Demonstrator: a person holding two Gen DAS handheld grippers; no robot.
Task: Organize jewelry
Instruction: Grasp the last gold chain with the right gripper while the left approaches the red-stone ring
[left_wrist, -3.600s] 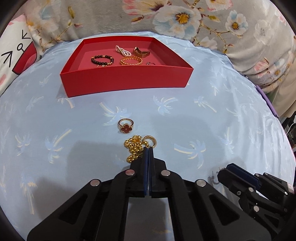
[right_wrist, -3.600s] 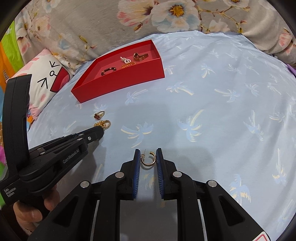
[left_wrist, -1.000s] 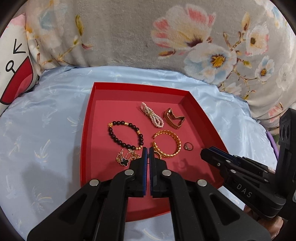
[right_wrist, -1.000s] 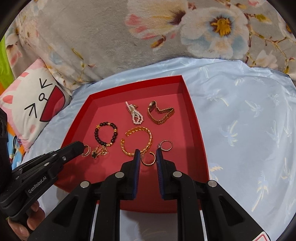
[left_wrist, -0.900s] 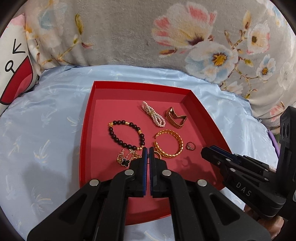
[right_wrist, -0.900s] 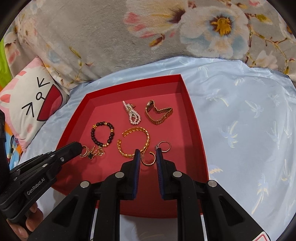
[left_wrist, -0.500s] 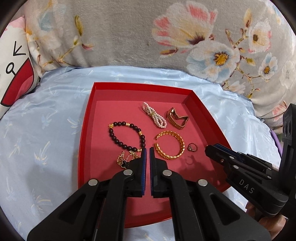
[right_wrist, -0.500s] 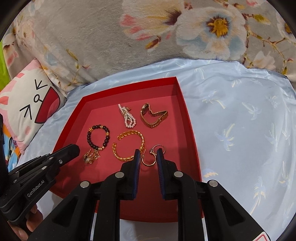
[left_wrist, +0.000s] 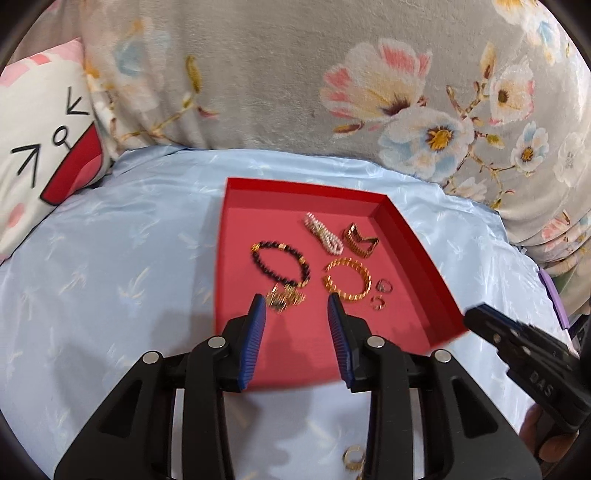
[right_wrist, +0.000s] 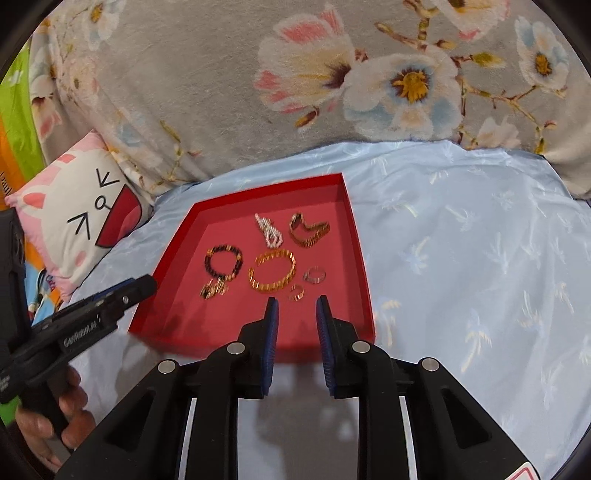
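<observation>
A red tray (left_wrist: 417, 243) (right_wrist: 358, 258) lies on the blue cloth and holds several pieces of jewelry. My left gripper (left_wrist: 295, 306) is open and empty over the tray's near part, just behind the gold chain with a black charm (left_wrist: 285, 297) (right_wrist: 213, 288). My right gripper (right_wrist: 295, 306) is open and empty, just behind the small gold hoop earring (right_wrist: 296, 292) (left_wrist: 377, 302). Also in the tray are a black bead bracelet (left_wrist: 280, 263), a gold cuff (left_wrist: 347, 280), a pearl piece (left_wrist: 322, 232), a gold zigzag ring (left_wrist: 360, 242) and a silver ring (left_wrist: 384, 285).
A gold ring (left_wrist: 352, 458) lies on the blue cloth (left_wrist: 110, 277) near the bottom of the left wrist view. A floral blanket (left_wrist: 295, 74) rises behind the tray. A cat-face pillow (right_wrist: 81, 225) sits at the left.
Both grippers opened. The chain with black charm dropped from the left gripper and the hoop earring from the right, both into the tray. Both grippers pulled back from the tray.
</observation>
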